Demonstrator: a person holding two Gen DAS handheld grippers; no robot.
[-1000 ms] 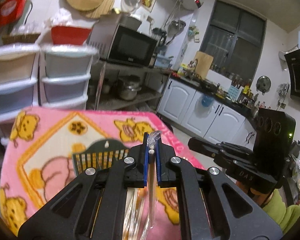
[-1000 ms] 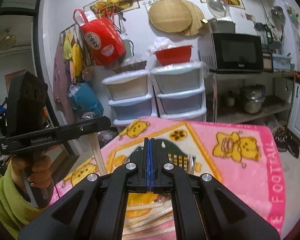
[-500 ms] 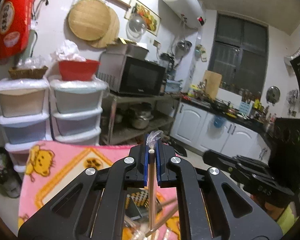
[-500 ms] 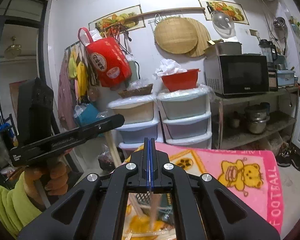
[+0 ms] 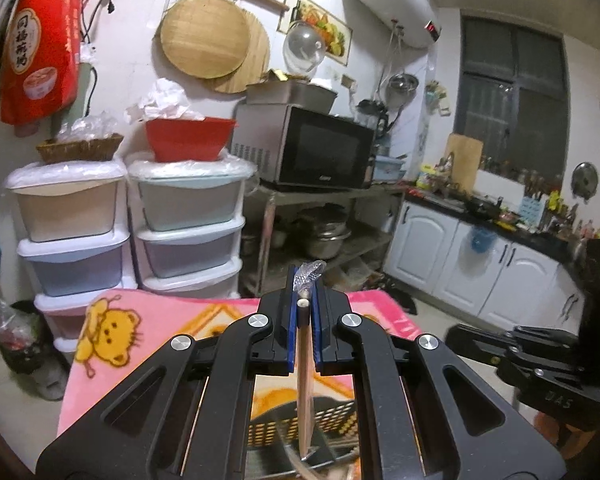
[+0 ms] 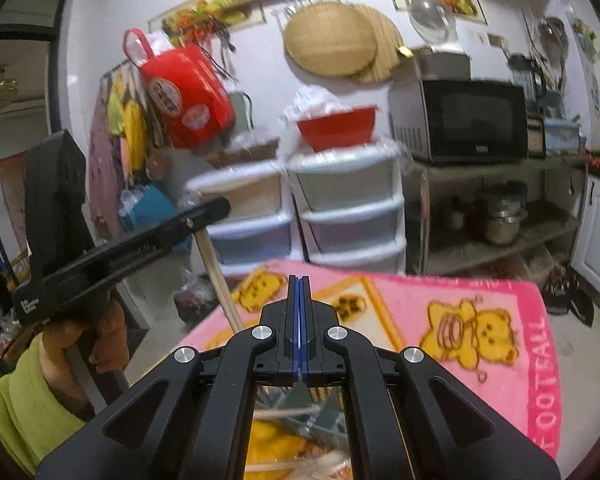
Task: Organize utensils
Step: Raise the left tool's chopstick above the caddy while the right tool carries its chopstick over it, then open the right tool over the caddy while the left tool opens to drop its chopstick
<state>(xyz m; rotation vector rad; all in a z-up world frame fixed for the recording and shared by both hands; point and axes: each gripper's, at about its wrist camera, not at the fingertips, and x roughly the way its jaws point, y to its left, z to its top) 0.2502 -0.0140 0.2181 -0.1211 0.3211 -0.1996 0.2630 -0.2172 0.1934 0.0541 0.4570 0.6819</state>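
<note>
chopstick (image 5: 305,384) clamped in left gripper (image 5: 303,312) — lower it upright into basket (image 5: 332,420); right gripper (image 6: 299,320) closed, empty.

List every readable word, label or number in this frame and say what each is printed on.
"FOOTBALL": edge of the pink bear-print blanket.
"DAS": black body of the right gripper.
Chinese characters on the hanging red bag: too distorted to read.
Microwave badge, left gripper lettering: blurred.
</note>
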